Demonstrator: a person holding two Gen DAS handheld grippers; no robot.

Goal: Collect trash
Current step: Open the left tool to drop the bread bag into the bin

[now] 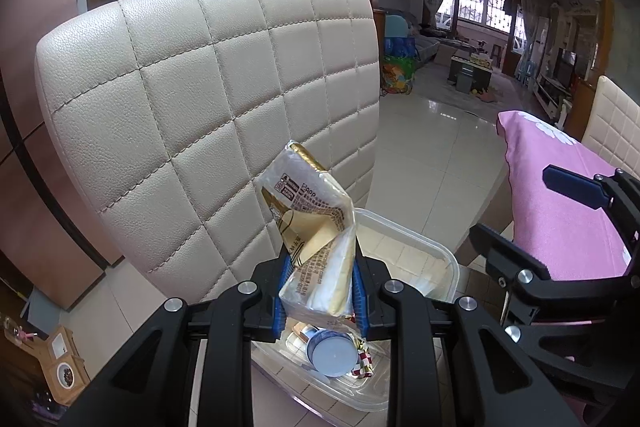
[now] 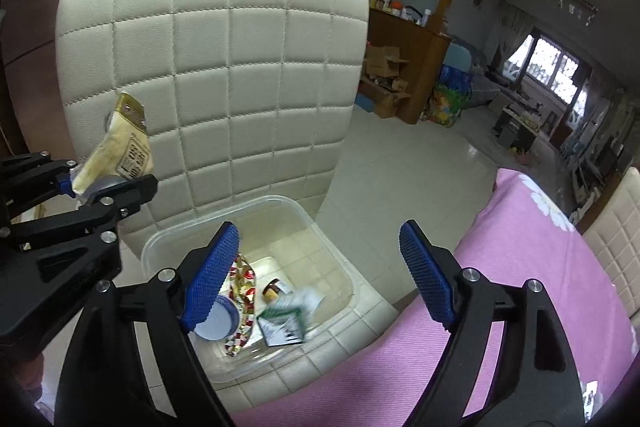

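So the left gripper (image 1: 318, 291) is clamped on a snack wrapper (image 1: 312, 227) over the clear bin (image 2: 320, 227); right gripper (image 2: 320, 275) gapes empty at 6 o'clock. Next: let go.

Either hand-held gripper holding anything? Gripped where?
Left hand-held gripper pinches the wrapper at its lower end, above the bin. Right hand-held gripper is open, empty.

Left gripper (image 1: 318, 291) clamping cream wrapper (image 1: 316, 227), clear bin (image 1: 420, 247) below
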